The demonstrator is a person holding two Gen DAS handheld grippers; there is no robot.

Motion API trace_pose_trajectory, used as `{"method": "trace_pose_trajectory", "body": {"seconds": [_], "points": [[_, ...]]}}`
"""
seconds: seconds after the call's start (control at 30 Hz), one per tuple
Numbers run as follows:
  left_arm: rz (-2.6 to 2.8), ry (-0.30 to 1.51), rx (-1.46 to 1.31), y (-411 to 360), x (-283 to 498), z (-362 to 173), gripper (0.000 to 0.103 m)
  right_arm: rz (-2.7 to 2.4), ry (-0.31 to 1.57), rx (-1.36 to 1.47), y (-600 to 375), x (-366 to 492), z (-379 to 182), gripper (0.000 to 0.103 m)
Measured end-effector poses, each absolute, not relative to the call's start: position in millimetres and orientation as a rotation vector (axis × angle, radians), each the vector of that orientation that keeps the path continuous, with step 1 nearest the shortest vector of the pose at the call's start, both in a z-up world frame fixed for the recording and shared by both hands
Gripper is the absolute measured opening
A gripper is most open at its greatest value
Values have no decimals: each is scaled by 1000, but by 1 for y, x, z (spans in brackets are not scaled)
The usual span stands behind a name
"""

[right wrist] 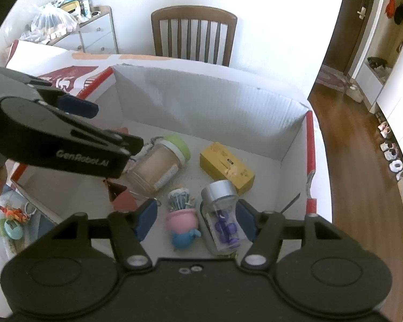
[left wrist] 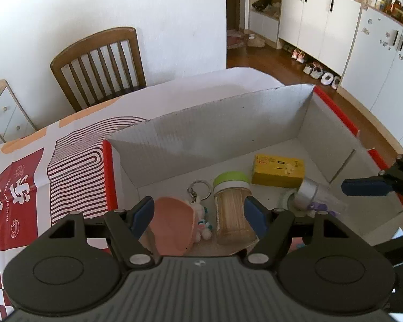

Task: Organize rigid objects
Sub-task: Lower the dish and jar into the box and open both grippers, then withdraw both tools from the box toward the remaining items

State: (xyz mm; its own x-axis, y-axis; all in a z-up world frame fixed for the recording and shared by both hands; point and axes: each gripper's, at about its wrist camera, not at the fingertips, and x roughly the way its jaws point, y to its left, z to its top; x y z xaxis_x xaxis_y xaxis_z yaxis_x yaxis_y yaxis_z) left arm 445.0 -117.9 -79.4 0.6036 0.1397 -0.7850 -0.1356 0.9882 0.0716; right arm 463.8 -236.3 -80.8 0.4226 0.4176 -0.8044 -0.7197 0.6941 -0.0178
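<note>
white cardboard box (right wrist: 207, 107) | toothpick jar (left wrist: 232, 209) green-lidded, lying | left tool (left wrist: 197, 214), right tool (right wrist: 193, 221) both agape, empty

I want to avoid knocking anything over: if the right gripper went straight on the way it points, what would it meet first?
Probably the pink pot of small sticks lying on the box floor, right between the open right gripper fingers. The clear silver-capped jar sits just beside its right finger; depth is uncertain.
</note>
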Motion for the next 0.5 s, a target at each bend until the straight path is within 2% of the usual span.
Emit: {"method": "trace_pose_trajectory", "body": {"seconds": [0.5], "points": [[113, 821, -61, -113, 394, -48, 73, 746, 817, -368, -243, 433, -54, 76]]}}
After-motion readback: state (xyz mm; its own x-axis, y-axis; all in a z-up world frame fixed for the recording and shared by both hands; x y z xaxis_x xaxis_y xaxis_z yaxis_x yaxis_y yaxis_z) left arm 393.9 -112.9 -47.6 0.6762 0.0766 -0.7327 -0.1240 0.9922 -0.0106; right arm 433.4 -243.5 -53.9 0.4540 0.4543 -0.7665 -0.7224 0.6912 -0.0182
